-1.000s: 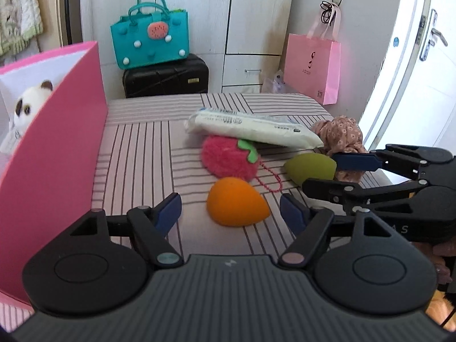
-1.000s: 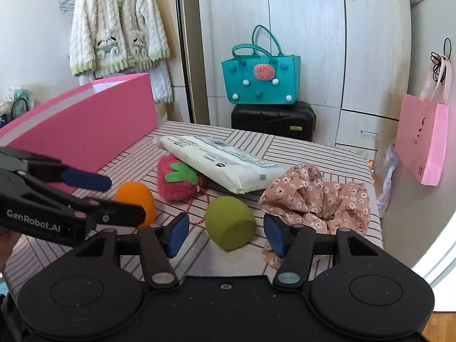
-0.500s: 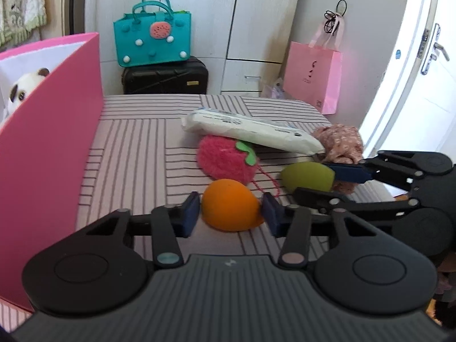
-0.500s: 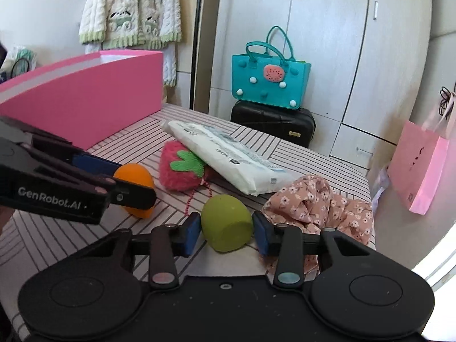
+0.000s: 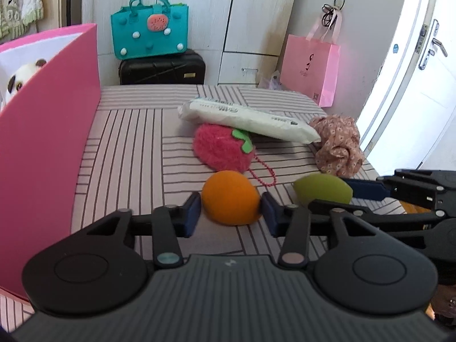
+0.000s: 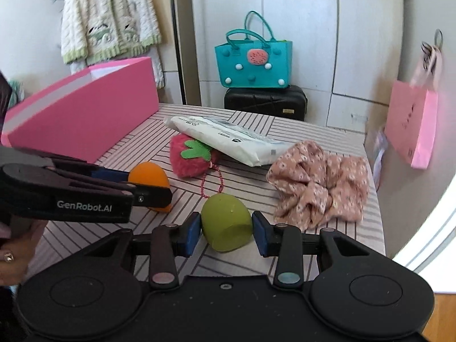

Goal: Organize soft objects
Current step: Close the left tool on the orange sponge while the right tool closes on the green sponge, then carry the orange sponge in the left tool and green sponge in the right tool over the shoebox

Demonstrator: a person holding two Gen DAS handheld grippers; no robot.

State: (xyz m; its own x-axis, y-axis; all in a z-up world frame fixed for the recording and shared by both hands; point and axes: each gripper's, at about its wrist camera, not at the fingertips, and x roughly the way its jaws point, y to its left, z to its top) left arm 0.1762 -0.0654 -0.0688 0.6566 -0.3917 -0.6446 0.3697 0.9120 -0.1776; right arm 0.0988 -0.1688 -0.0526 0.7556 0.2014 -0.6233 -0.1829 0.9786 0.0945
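An orange egg-shaped sponge (image 5: 230,196) lies on the striped tabletop (image 5: 128,142). My left gripper (image 5: 231,212) has a blue pad against each side of it, and its jaws are closing. Just to the right lies a green sponge (image 6: 226,222), with my right gripper (image 6: 227,235) shut on it. Behind them are a pink strawberry plush (image 5: 222,148) with a bead chain, a white soft packet (image 5: 248,116) leaning on it, and a floral scrunchie (image 5: 337,148). A tall pink box (image 5: 42,148) stands at the left, with a panda plush (image 5: 22,77) inside.
Beyond the table's far edge a teal bag (image 5: 149,34) sits on a black case (image 5: 162,69). A pink paper bag (image 5: 310,68) hangs by the cupboards and a white door (image 5: 413,85) stands at the right. A hand (image 6: 14,253) holds the left gripper.
Both grippers have closed: the left pads came in onto the orange sponge and the right pads onto the green sponge. Neither sponge nor hand has shifted much.
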